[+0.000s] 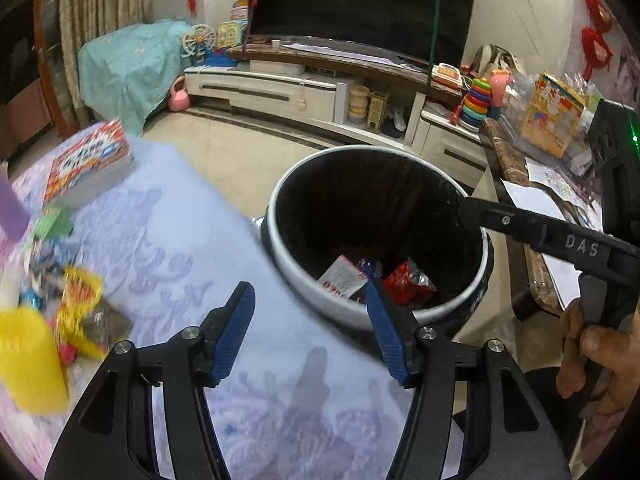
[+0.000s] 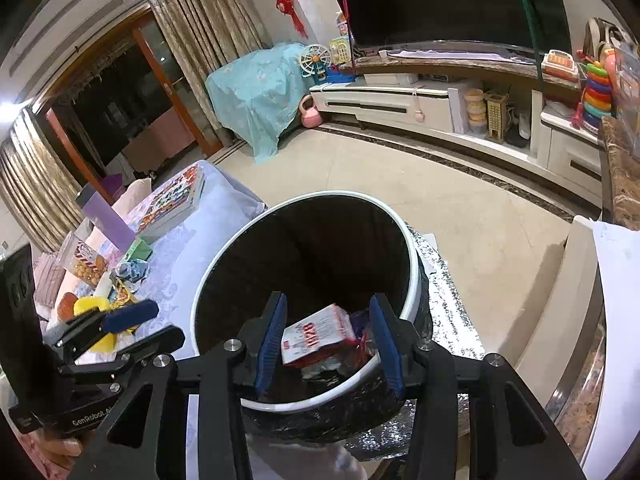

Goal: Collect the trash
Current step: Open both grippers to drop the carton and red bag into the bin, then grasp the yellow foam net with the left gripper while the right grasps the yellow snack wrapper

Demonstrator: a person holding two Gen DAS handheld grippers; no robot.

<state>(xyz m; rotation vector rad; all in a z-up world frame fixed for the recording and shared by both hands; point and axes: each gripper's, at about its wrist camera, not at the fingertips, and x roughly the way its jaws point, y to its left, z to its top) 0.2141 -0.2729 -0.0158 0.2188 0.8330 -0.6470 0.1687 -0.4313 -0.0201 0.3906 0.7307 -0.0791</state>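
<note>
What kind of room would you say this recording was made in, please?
Most likely a family living room: a large television on a long media cabinet, children's toys such as a stacking-ring toy, and curtained sliding doors.

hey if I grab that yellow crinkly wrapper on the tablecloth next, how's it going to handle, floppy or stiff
Likely floppy: the yellow wrapper looks crumpled and thin, so it should collapse between the pads. Probably very light, as it lies flat on the tablecloth with no bulk. Its glossy look suggests that it could slip; the view is blurred, so this is uncertain.

Both wrist views look steeply down, close, into shared bin [image 1: 376, 240] [image 2: 308, 304]; left view offset over table [image 1: 180, 240].
</note>
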